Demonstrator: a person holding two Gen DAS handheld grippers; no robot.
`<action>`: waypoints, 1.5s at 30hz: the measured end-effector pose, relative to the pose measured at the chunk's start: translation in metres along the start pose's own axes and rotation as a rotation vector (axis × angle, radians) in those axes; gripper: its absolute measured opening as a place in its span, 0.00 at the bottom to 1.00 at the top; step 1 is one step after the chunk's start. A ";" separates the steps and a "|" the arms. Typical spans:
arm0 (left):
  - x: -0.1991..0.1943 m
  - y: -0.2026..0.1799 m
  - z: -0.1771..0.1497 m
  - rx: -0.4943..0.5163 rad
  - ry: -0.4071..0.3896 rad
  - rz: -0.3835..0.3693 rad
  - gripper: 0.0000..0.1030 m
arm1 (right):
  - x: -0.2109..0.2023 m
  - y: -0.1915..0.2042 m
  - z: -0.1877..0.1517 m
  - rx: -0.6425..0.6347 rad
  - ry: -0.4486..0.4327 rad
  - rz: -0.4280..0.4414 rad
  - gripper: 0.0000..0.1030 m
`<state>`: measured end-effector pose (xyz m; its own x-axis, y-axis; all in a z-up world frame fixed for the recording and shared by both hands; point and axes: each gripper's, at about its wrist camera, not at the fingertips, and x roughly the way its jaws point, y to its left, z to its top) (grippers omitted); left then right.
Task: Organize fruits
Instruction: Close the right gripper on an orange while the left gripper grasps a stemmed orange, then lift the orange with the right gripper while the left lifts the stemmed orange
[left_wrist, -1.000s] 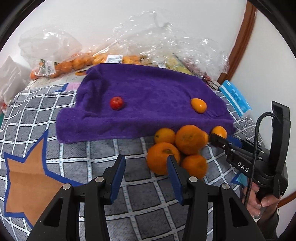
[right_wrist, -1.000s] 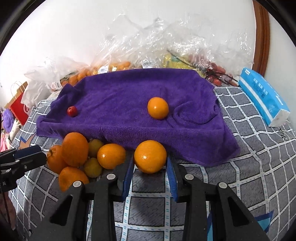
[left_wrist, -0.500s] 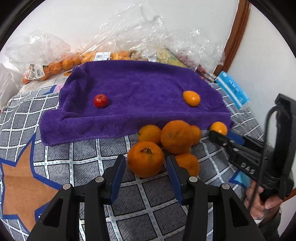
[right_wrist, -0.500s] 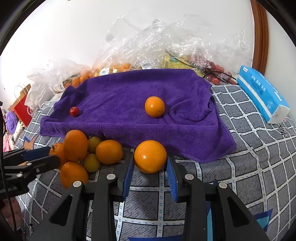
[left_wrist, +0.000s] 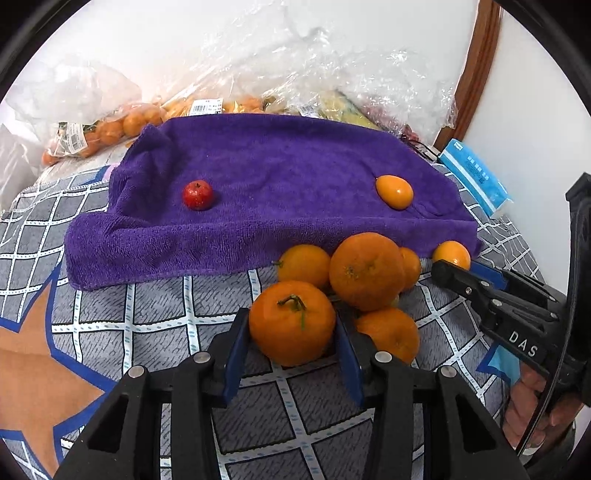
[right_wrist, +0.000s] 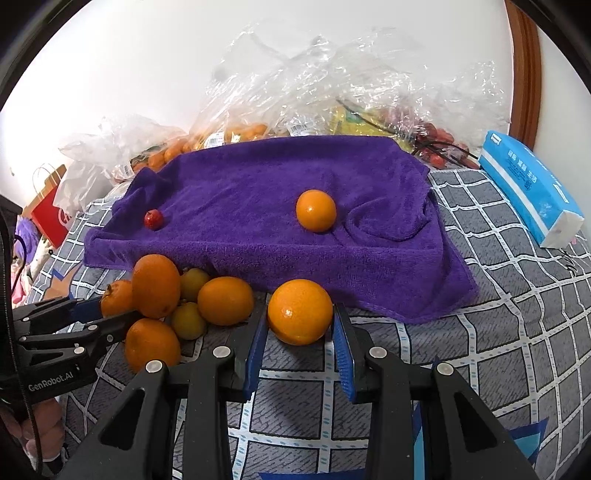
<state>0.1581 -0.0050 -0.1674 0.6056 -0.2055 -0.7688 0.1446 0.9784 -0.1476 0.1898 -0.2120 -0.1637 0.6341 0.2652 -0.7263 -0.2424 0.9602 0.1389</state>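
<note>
The left gripper (left_wrist: 291, 328) jaws have just been closing around a stemmed orange tangerine (left_wrist: 291, 321) from the pile on the grey checked bedcover (left_wrist: 155, 310). The right gripper (right_wrist: 299, 332) clamps a smooth round orange (right_wrist: 300, 311), probably bound for the purple towel (right_wrist: 258, 192).

A plain white wall (right_wrist: 147, 74) stands behind, a brown wooden frame (left_wrist: 476, 70), possibly a door's, runs up at right, and soft even light falls throughout.

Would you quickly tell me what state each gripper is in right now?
Left gripper: jaws just closing around a stemmed orange; a firm grip cannot be told.
Right gripper: shut on a smooth orange.
</note>
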 end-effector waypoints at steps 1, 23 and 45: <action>-0.001 0.000 -0.001 0.002 -0.004 -0.001 0.41 | 0.000 0.000 0.000 -0.001 -0.001 0.003 0.33; -0.017 0.010 0.002 -0.058 -0.057 -0.016 0.40 | -0.006 -0.004 -0.001 0.022 -0.036 0.037 0.33; -0.034 0.003 -0.001 -0.041 -0.120 -0.006 0.40 | -0.018 -0.017 -0.003 0.098 -0.092 0.033 0.33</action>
<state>0.1373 0.0051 -0.1421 0.6948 -0.2103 -0.6878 0.1180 0.9767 -0.1794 0.1805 -0.2330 -0.1547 0.6930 0.2991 -0.6560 -0.1940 0.9537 0.2299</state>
